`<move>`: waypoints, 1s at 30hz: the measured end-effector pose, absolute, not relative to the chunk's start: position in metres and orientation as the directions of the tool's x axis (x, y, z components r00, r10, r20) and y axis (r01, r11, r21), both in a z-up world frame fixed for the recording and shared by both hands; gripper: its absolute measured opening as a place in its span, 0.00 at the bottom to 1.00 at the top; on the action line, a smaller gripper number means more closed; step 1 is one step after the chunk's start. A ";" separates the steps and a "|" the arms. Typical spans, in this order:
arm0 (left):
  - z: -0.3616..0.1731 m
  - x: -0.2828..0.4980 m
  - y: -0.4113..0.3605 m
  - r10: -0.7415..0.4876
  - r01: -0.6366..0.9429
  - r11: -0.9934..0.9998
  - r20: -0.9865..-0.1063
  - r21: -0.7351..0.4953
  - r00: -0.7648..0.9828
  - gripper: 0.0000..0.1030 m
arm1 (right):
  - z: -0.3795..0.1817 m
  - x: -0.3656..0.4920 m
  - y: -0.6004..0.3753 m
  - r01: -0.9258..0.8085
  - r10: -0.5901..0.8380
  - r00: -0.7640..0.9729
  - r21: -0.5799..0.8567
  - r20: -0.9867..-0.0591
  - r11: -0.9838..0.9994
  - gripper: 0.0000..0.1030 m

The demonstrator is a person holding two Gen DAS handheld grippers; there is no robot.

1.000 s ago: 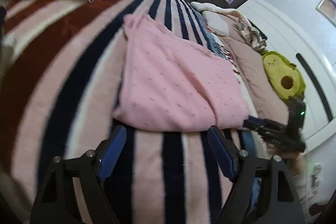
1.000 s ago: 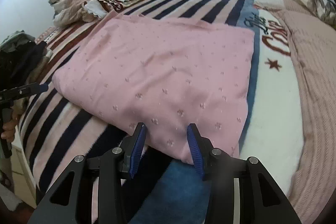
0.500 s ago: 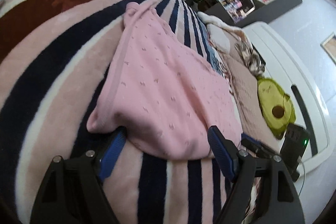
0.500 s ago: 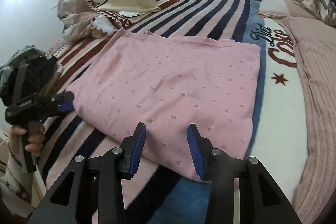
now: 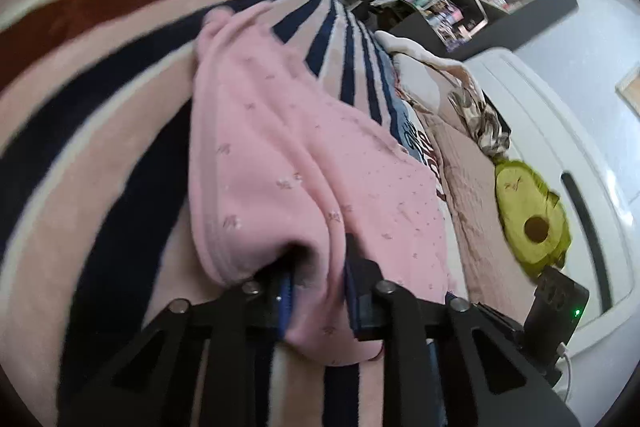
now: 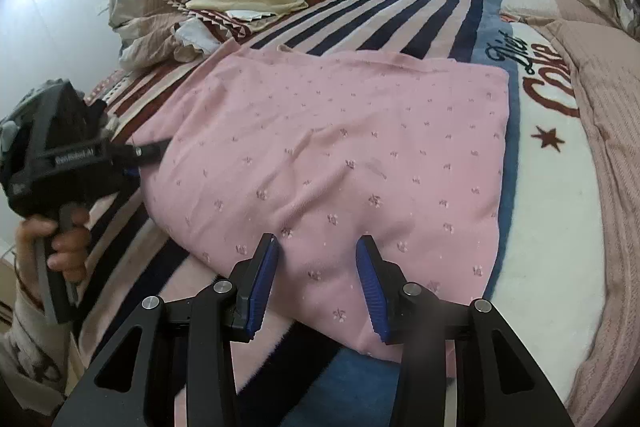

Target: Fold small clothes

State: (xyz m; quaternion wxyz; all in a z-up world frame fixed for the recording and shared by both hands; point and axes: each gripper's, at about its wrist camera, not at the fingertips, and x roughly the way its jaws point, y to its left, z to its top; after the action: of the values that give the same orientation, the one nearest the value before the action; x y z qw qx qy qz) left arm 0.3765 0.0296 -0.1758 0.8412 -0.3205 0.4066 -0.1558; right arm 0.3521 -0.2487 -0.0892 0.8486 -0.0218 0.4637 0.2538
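Now, left gripper point(image 5: 318, 279): just closed, pinching the pink garment's point(image 5: 288, 163) edge.
Right gripper point(image 6: 316, 283): half open over the near hem.
Left view only: avocado toy point(image 5: 528, 215).

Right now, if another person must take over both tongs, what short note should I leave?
Left tongs: jaws have just been closing, now pinched on the near edge of the pink garment.
Right tongs: partly open over the garment's other near edge, no clear grip.
The garment lies as a flat rectangle on the striped blanket.
Done: the left grasp.
Left: grip with the right, then fold.
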 end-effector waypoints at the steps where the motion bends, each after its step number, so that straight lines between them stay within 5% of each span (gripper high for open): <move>1: -0.170 0.377 0.027 -0.512 0.020 0.763 -0.586 -0.646 0.628 0.15 | -0.090 0.352 -0.250 -0.452 0.414 0.440 0.202 -0.797 0.869 0.35; 15: -0.063 0.386 -0.102 -0.486 0.440 0.868 -0.576 -0.230 0.658 0.15 | -0.084 0.334 -0.299 -0.420 0.523 0.478 0.338 -0.706 0.842 0.34; 24: -0.098 0.378 -0.196 -0.505 0.621 0.774 -0.714 -0.125 0.486 0.15 | -0.054 0.303 -0.359 -0.337 0.445 0.618 0.293 -0.649 0.895 0.35; 30: -0.096 0.369 -0.193 -0.466 0.592 0.801 -0.715 -0.090 0.521 0.15 | -0.045 0.296 -0.379 -0.305 0.424 0.651 0.294 -0.630 0.906 0.36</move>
State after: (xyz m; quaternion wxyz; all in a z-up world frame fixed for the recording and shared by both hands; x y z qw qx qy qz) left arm 0.3690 -0.1928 -0.0956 0.8682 0.0825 0.3830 -0.3045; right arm 0.2964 -0.3786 -0.0451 0.9050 0.0810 0.3658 0.2013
